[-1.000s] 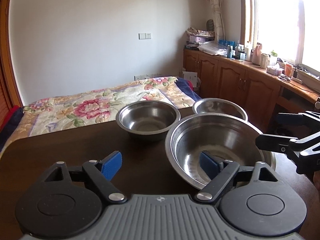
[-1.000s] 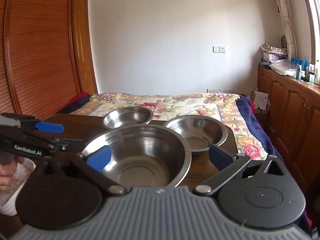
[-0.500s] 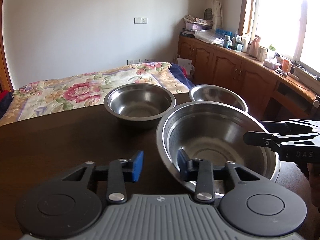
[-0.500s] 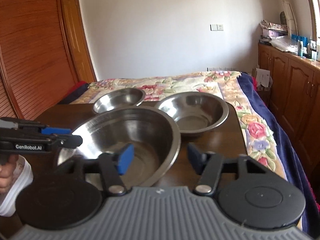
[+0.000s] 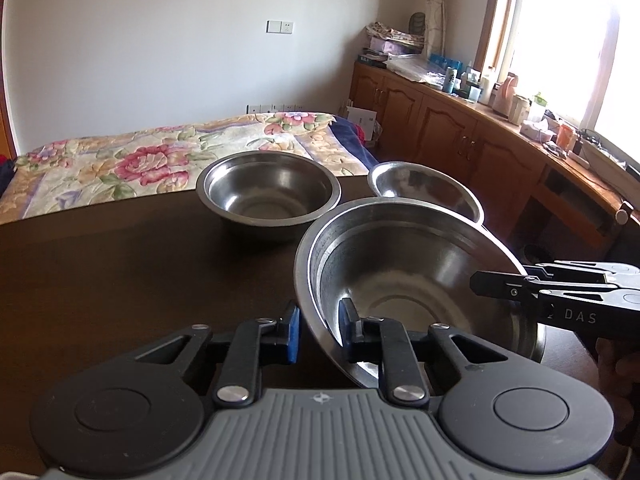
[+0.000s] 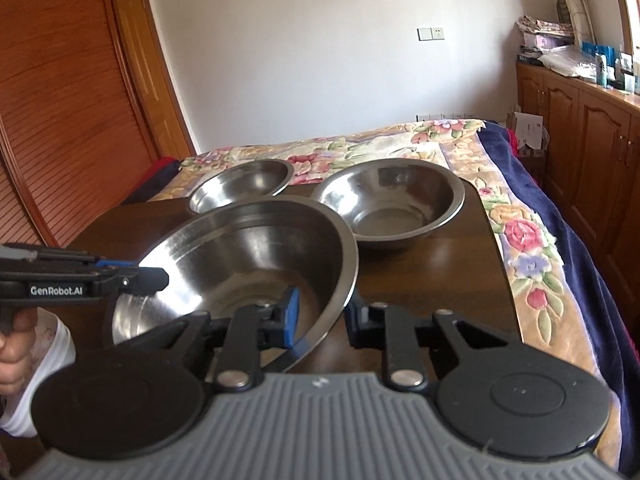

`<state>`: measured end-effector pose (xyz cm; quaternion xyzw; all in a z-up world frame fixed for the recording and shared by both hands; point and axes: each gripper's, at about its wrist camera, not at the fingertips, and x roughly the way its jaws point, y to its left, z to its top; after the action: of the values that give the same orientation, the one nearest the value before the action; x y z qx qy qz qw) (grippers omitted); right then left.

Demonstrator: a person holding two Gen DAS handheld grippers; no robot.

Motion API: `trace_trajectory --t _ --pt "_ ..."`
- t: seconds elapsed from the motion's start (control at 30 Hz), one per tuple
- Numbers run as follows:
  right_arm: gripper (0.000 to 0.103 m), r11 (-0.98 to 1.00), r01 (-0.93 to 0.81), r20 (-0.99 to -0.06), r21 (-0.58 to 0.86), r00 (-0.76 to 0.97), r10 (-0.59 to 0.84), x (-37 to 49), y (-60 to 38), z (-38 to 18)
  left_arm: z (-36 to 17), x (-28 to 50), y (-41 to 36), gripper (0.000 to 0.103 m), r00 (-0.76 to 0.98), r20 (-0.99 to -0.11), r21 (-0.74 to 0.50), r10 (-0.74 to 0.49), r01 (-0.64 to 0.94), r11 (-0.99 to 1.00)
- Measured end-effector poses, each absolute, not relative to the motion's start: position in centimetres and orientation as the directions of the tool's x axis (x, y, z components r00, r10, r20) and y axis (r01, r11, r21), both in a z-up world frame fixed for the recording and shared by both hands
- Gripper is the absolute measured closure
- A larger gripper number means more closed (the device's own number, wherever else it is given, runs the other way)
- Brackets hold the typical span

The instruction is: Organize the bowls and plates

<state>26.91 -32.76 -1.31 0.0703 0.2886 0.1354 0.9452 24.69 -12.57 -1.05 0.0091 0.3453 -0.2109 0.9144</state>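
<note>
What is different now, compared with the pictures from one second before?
Both grippers closed: the left gripper and the right gripper, wide open a second ago, now each pinch opposite sides of the large bowl's rim. Whether it has lifted is unclear. The medium bowl and the small bowl stayed in place on the table.

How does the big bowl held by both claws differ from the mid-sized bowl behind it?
The big bowl is wider than the mid-sized bowl. The big bowl is tilted, with the left claw and right claw pinching opposite sides of its rim; the mid-sized bowl sits level and untouched on the table. Both are empty, shiny steel.
</note>
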Motion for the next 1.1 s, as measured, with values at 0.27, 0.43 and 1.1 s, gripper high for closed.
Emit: trace_trajectory --t 0.27,0.43,1.1 --pt "0.080 0.956 -0.210 -0.508 0.206 0.812 0.288 26.0 -32.4 -0.3 0.1 23.3 -12.0 0.056 0.688 -0.612 -0.131 -0.391 0.400 0.907" --pt "0.080 0.957 -0.211 -0.496 0.200 0.820 0.284 25.1 -32.2 0.5 1.0 22.0 -11.4 0.056 0.700 -0.590 -0.133 -0.404 0.409 0.903" --pt "0.081 0.961 -0.218 -0.494 0.170 0.825 0.274 21.6 -30.5 1.2 1.0 17.5 -9.1 0.055 0.703 -0.573 -0.137 -0.422 0.425 0.895"
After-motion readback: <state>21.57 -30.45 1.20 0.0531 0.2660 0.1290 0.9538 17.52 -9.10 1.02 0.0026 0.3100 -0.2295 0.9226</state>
